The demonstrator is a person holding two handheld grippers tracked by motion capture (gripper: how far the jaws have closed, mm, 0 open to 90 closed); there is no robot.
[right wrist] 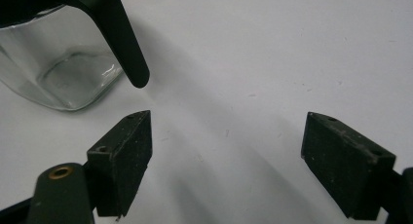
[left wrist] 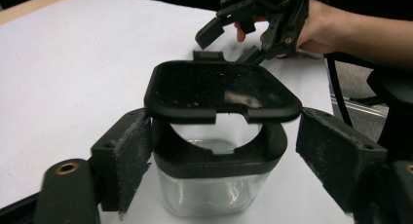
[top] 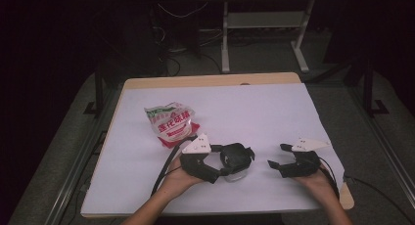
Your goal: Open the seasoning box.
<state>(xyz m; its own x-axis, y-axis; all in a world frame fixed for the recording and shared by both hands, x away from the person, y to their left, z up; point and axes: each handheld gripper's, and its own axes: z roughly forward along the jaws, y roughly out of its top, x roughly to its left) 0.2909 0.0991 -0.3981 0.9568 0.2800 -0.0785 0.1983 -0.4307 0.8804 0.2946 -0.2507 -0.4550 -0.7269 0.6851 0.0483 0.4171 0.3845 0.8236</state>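
High view: left tongs (top: 230,172) wide, straddling glass jar (top: 237,175), black hinged lid (top: 236,155) up; right tongs (top: 275,167) wide, empty, over counter (top: 254,112).

On the white table (top: 254,112) we see the left gripper (top: 222,168) set around a clear jar (top: 236,173) (black lid raised). The right gripper (top: 276,167) rests apart, jaws spread; a printed bag (top: 171,123) lies behind.

Dim surroundings, soft shadows, slight blur
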